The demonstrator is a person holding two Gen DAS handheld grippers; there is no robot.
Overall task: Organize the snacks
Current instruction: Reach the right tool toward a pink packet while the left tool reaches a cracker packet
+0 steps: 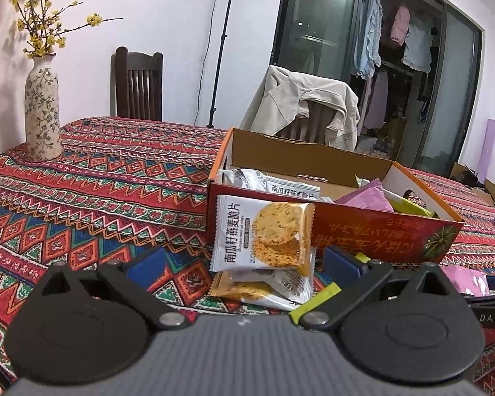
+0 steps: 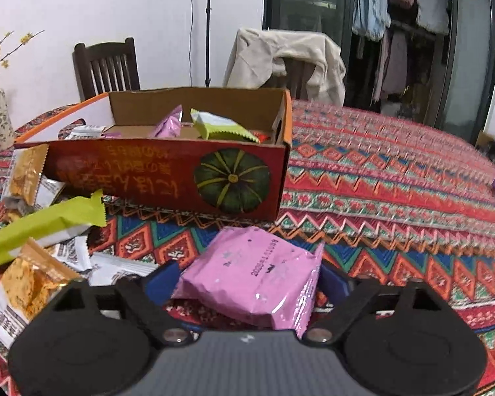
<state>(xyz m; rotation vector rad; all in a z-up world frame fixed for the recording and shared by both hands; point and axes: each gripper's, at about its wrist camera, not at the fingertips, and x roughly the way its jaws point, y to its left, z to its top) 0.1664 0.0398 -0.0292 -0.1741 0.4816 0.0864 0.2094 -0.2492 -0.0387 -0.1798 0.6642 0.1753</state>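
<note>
Crinkly pink foil snack packet point(image 2: 257, 277), bottom centre, sits between our right gripper point(image 2: 247, 283) fingers, spread wide; light, slippery, crushable, so we pinch its sealed edge.

A home dining room: patterned tablecloth point(image 1: 109, 171) over the table, flower vase point(image 1: 42, 109) at ten o'clock, jacket-draped chair point(image 1: 310, 105) at one, laundry point(image 1: 396, 39) hanging beyond the glass door.

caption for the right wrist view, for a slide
Right gripper open around a pink snack packet on the patterned tablecloth, facing the red pumpkin-print box.
</note>
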